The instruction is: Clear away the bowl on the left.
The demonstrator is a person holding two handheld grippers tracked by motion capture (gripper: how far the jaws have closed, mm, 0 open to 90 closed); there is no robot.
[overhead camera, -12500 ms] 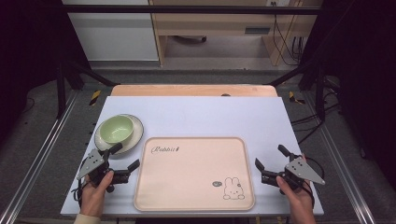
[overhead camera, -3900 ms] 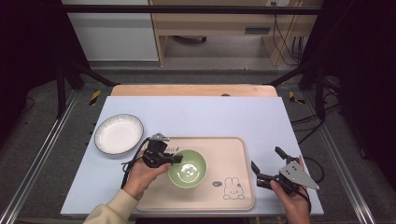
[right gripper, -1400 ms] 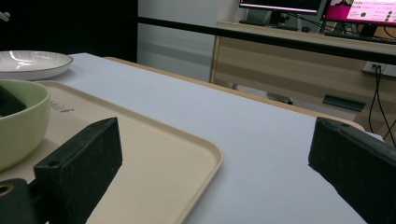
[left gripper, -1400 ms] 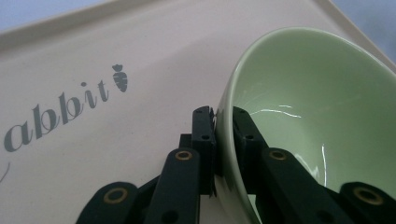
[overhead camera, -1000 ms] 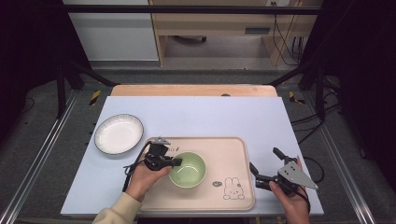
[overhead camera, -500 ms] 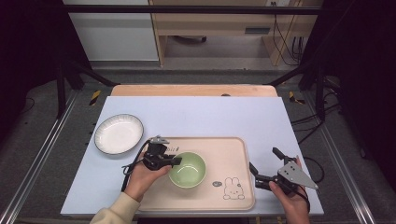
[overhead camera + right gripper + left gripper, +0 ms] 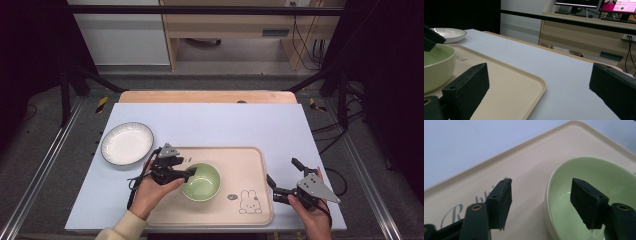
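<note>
Left gripper jaws apart astride bowl rim

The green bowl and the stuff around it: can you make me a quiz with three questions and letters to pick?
1. Where does the round light green bowl sit?
A. on the beige tray with a rabbit drawing
B. on the white plate
C. on the floor

2. How many white round plates lie on the pale blue table top?
A. three
B. one
C. none

3. How do the left gripper's jaws stand?
A. shut on the bowl
B. shut on the plate
C. open, astride the bowl's rim

Answers: 1 A, the high view shows the bowl inside the tray. 2 B, a single plate lies left of the tray. 3 C, the left gripper view shows gaps beside both pads; the jaws have just been opening.
</note>
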